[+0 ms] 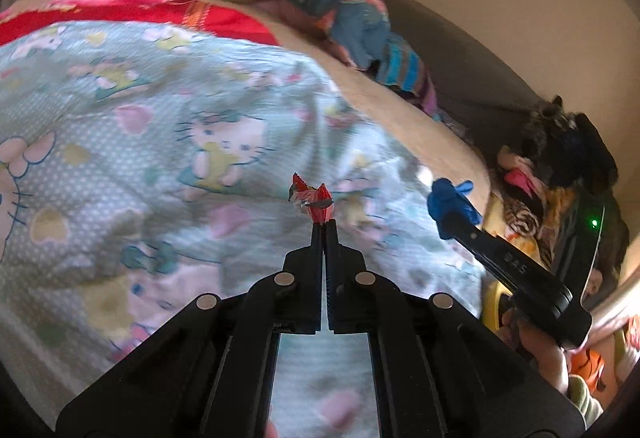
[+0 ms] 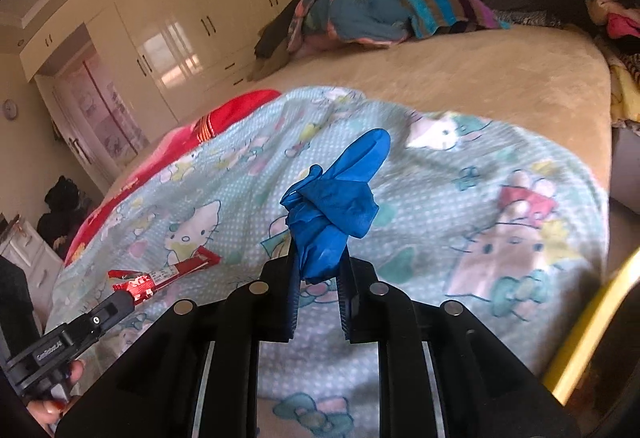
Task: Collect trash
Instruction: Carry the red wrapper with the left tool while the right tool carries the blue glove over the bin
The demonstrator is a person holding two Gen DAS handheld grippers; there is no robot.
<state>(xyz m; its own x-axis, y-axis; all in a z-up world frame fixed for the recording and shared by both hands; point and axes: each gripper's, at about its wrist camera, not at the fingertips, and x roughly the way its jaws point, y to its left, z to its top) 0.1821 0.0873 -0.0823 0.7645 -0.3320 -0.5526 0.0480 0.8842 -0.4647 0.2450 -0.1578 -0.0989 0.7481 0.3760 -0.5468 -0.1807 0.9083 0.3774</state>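
My left gripper (image 1: 323,225) is shut on a crumpled red wrapper (image 1: 314,199), which sticks out past its fingertips above the cartoon-cat blanket (image 1: 160,141). The right wrist view shows the same left gripper (image 2: 127,297) at lower left, pinching one end of the long red wrapper (image 2: 172,272). My right gripper (image 2: 320,264) is shut on a bunched blue glove (image 2: 340,193), whose loose end stands up above the fingers. In the left wrist view the right gripper (image 1: 450,215) holds the blue glove (image 1: 446,197) near the bed's right edge.
The blanket lies on a bed with a beige cover (image 2: 480,77). A heap of colourful clothes (image 2: 372,9) sits at the far end, and more clothes (image 1: 560,157) are piled beside the bed. White wardrobes (image 2: 180,17) line the far wall. A yellow rim (image 2: 592,322) shows at right.
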